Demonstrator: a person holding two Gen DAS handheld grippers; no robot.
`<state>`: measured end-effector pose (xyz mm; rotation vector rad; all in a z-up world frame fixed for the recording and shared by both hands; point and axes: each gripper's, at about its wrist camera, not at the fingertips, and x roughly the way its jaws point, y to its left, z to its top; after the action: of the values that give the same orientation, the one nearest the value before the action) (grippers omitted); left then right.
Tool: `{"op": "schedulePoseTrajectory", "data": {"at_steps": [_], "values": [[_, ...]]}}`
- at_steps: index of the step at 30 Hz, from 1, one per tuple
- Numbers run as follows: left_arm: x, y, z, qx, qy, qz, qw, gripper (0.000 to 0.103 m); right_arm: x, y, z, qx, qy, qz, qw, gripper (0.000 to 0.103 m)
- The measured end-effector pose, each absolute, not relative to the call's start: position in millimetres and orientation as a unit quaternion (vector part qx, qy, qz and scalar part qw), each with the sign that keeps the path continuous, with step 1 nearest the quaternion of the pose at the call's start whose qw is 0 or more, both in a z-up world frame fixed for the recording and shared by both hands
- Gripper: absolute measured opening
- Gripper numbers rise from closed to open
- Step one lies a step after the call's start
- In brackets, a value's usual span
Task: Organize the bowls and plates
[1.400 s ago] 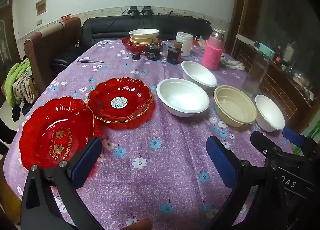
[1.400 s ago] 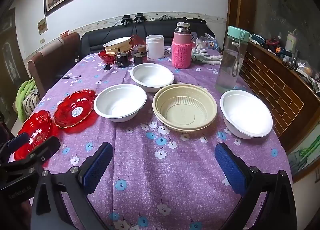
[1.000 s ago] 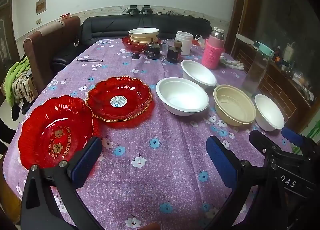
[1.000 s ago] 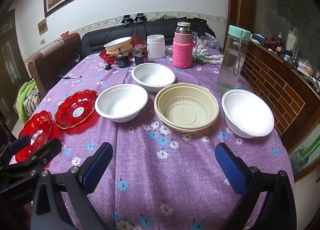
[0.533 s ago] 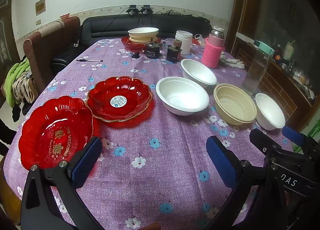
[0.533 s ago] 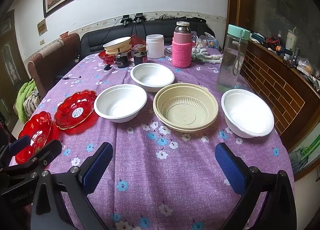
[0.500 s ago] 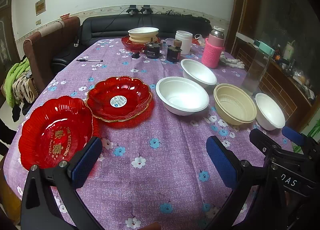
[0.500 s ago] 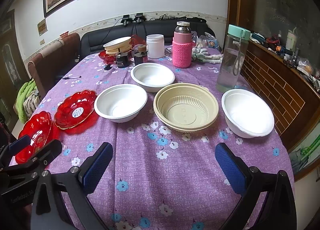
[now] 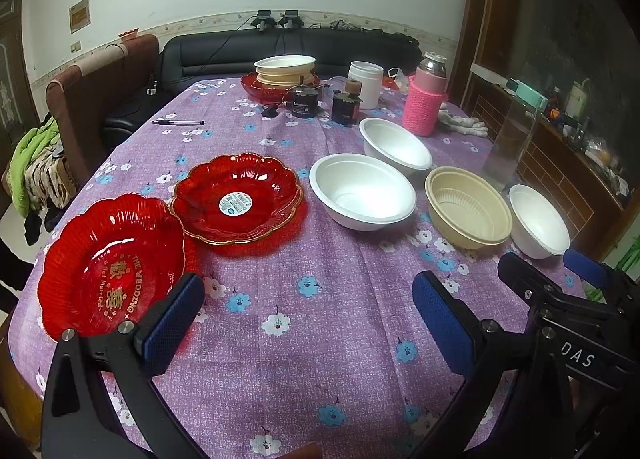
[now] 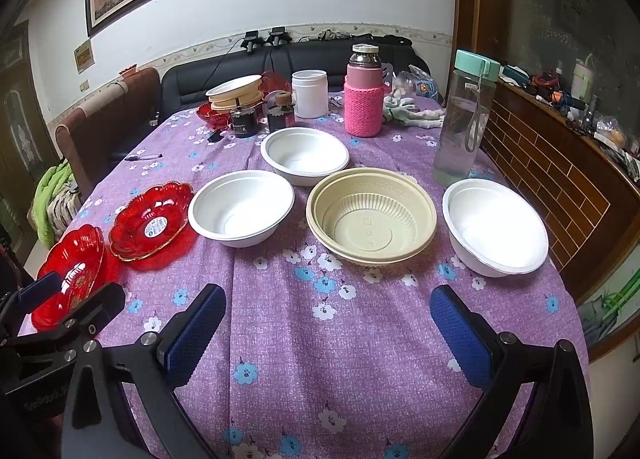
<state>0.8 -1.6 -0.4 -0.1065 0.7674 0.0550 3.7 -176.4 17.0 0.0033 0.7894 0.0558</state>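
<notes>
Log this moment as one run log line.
stage: pre-grasp | left gripper: open, empty | right gripper: open, empty | red plates, white bowls, beige bowl: unstacked

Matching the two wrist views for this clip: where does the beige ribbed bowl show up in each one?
Left wrist: the beige ribbed bowl sits right of centre, between two white bowls.
Right wrist: the same bowl sits at centre, just above the open right claw.
Shared landmark: the pink knit-sleeved flask stands on the table behind it in both.
</notes>
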Motion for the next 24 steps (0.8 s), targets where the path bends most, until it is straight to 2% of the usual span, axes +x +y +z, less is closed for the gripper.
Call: {"op": "schedulePoseTrajectory", "data": {"at_steps": [24], "values": [[-0.1, -4.8, 1.1, -0.049, 0.373, 0.029, 0.926, 0.103, -0.6, -178.5, 16.8, 0.009, 0.383, 0.024, 0.923, 0.103]]}}
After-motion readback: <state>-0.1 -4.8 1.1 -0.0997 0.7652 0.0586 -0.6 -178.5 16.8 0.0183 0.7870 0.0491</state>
